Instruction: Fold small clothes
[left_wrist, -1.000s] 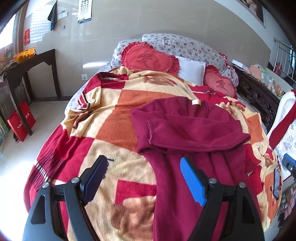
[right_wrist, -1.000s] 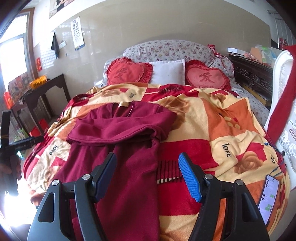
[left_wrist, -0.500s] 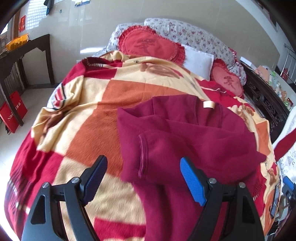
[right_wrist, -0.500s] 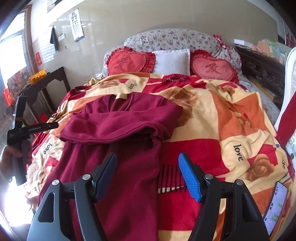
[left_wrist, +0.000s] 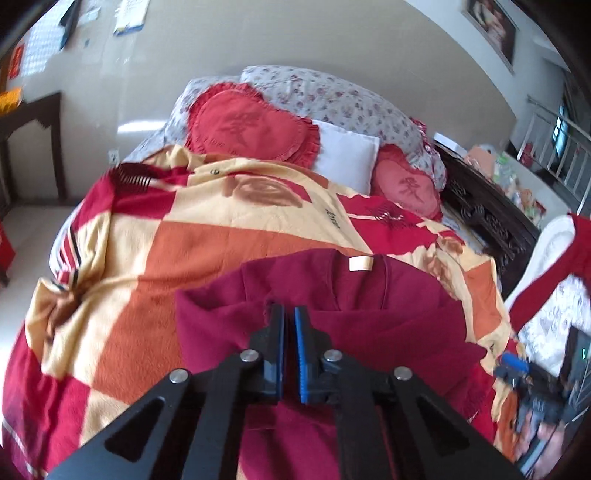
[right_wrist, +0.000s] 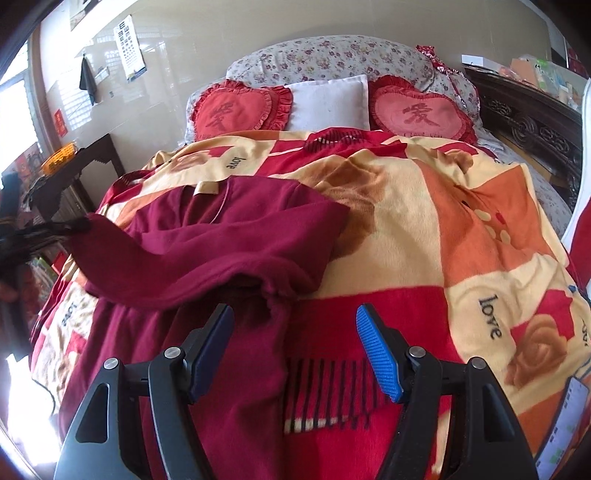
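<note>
Left gripper (left_wrist: 289, 319): black angular frame with triangular cut-outs, four round silver screws across the linkage, two flat pads, blue ribbed faces edged in black. Right gripper (right_wrist: 295, 328): same black frame, elongated cut-outs in both outer arms, four silver screw heads, one finger pad (right_wrist: 378, 352) bright blue with fine ribbing, the other dark navy in shade. Far-off view of the left gripper (right_wrist: 55, 227) from the right wrist camera was a blurred black shape only. No sleeves or cables were discernible.
</note>
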